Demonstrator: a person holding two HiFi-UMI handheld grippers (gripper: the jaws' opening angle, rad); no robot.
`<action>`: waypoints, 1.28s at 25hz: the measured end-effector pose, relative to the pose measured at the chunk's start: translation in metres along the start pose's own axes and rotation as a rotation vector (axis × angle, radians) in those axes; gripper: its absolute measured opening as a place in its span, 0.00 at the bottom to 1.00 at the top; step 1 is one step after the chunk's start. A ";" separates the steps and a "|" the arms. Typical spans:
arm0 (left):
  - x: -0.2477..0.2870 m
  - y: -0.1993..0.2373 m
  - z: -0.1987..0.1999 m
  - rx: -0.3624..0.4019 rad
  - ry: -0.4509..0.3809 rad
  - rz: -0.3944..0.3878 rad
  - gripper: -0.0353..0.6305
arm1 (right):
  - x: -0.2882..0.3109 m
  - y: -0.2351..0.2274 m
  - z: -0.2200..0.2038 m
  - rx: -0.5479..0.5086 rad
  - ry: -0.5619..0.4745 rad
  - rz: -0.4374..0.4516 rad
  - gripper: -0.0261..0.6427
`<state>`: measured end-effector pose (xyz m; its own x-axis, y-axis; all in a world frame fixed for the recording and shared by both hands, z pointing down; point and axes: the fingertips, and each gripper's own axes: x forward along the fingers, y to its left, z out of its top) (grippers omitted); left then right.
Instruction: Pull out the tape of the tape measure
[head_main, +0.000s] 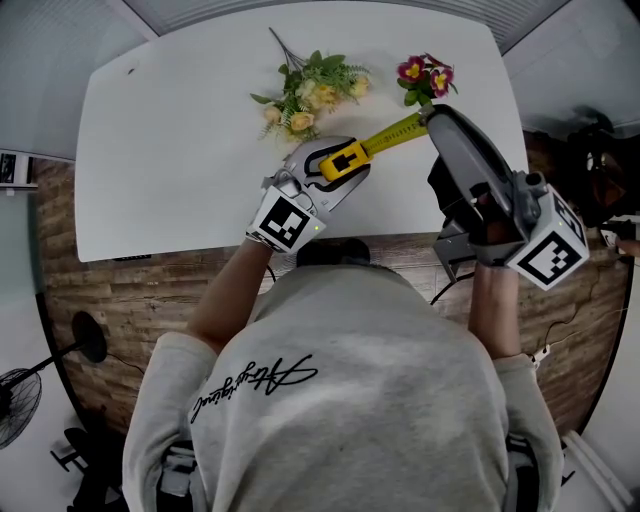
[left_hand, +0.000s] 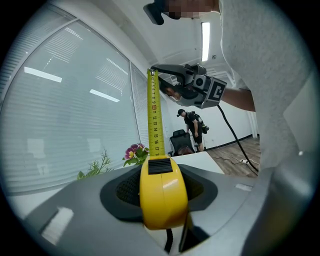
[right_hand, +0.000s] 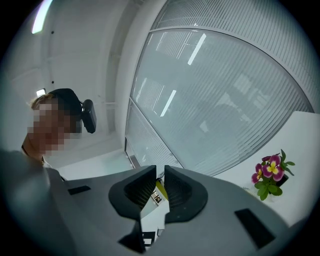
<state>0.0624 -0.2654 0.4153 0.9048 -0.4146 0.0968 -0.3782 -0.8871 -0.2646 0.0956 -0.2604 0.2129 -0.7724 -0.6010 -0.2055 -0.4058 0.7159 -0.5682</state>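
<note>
Yellow plastic tape measure case (left_hand: 162, 192), centre of the left gripper view: my left gripper (head_main: 338, 168) stands partly spread and clamps it by both flat sides, over the near part of the white table (head_main: 160, 120). Its thin yellow tape blade (head_main: 392, 132) runs towards the upper right to my right gripper (right_hand: 159, 192), whose jaws are nearly together, pinching the blade's tip. Judged handling: case rigid, smooth and light, so grip the broad faces; blade springy, thin-edged, liable to kink or snap back, so hold its end. Farther off lie a pale artificial bouquet (head_main: 310, 95) and purple flowers (head_main: 425, 75); whether these stand in a pot I cannot tell.
</note>
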 end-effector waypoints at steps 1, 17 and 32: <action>0.000 0.000 0.000 0.001 0.002 0.000 0.31 | 0.000 0.001 0.002 -0.002 -0.004 0.003 0.11; 0.003 -0.002 -0.003 -0.004 0.009 0.006 0.31 | -0.003 0.011 0.022 -0.026 -0.030 0.033 0.12; 0.005 0.001 -0.005 -0.011 0.018 0.004 0.31 | -0.002 0.020 0.047 -0.039 -0.061 0.073 0.12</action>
<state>0.0657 -0.2693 0.4205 0.8997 -0.4216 0.1134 -0.3840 -0.8877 -0.2540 0.1118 -0.2619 0.1649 -0.7699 -0.5666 -0.2938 -0.3694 0.7710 -0.5188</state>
